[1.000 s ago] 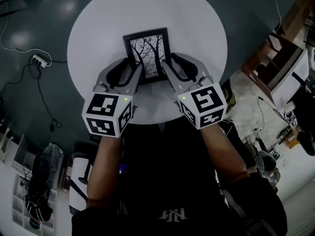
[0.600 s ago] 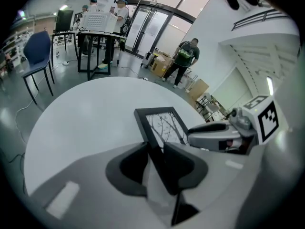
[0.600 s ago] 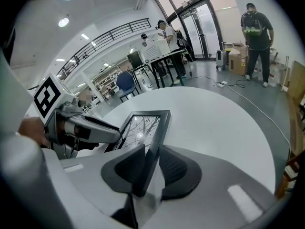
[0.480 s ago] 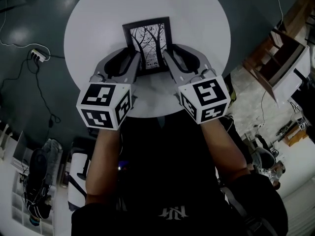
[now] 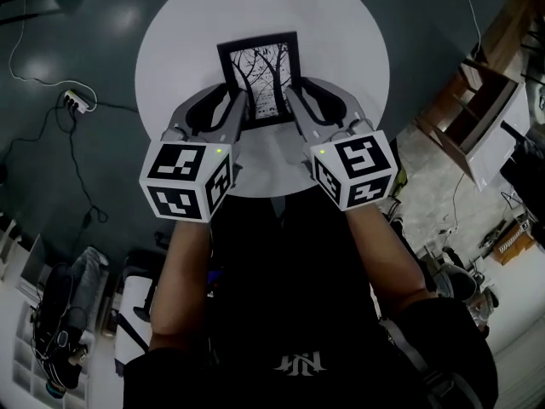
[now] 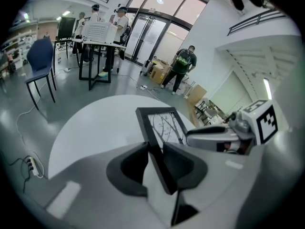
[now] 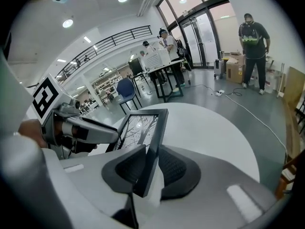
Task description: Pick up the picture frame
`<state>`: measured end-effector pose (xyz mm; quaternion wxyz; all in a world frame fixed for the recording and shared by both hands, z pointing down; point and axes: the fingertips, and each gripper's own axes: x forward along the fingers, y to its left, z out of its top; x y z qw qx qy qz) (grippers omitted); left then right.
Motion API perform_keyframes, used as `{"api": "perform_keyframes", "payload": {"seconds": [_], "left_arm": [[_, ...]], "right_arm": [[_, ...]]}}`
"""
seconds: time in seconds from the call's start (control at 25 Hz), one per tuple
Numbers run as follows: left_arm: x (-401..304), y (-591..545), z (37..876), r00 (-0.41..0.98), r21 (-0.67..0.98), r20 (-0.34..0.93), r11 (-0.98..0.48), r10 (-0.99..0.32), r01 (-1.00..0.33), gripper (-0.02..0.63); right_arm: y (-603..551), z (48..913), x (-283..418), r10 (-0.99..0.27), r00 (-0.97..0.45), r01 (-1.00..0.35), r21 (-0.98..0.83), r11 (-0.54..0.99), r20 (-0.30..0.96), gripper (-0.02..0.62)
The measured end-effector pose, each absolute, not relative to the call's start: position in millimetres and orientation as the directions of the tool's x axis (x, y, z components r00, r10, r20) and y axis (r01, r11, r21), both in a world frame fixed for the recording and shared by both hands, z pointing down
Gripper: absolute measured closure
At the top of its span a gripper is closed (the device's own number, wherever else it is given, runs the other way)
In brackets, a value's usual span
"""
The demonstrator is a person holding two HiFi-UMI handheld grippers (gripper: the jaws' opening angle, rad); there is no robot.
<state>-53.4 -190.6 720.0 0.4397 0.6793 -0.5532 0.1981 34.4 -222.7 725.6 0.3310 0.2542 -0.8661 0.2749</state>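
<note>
A black picture frame (image 5: 260, 79) with a tree print hangs tilted a little above the round white table (image 5: 341, 24). My left gripper (image 5: 237, 113) has the frame's left edge between its jaws, which are closing with the pads against it. My right gripper (image 5: 294, 109) is closing in the same way on the right edge. In the left gripper view the frame (image 6: 164, 125) runs up out of the left gripper (image 6: 156, 149). From the right gripper view, the frame (image 7: 140, 130) stands edge-on in the right gripper (image 7: 151, 156).
A power strip (image 5: 72, 102) with a cable lies on the dark floor at the left. Wooden shelving (image 5: 477, 100) stands to the right. A blue chair (image 6: 40, 66), tall tables (image 6: 97, 37) and several standing people are beyond the table.
Both grippers have closed further onto the frame's side edges. They have risen together, taking the frame up off the table.
</note>
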Motion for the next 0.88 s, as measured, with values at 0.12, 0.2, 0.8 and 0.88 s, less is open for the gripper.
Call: {"api": "perform_keyframes", "payload": {"seconds": [0.12,0.2,0.8,0.88], "left_arm": [[-62,-197,683,0.296,0.36,0.731,-0.022,-0.616,-0.933,0.506],[-71,-205,653,0.289,0.35,0.712,-0.033,-0.639,-0.936,0.508],[-121,-238,395,0.212,0.193,0.438,-0.139,-0.874,-0.971,0.515],[-123,-243,363,0.216,0.173,0.395,-0.158,-0.893,-0.972,0.515]], "right_arm": [[-229,687,26,-0.299,-0.664,-0.621,-0.282,0.732,0.685,0.508],[-235,657,18,-0.325,-0.671,-0.622,-0.268,0.736,0.667,0.508],[-261,395,-28,-0.569,-0.732,-0.64,-0.091,0.763,0.374,0.509],[-265,363,-29,-0.59,-0.736,-0.641,-0.063,0.765,0.333,0.508]]}}
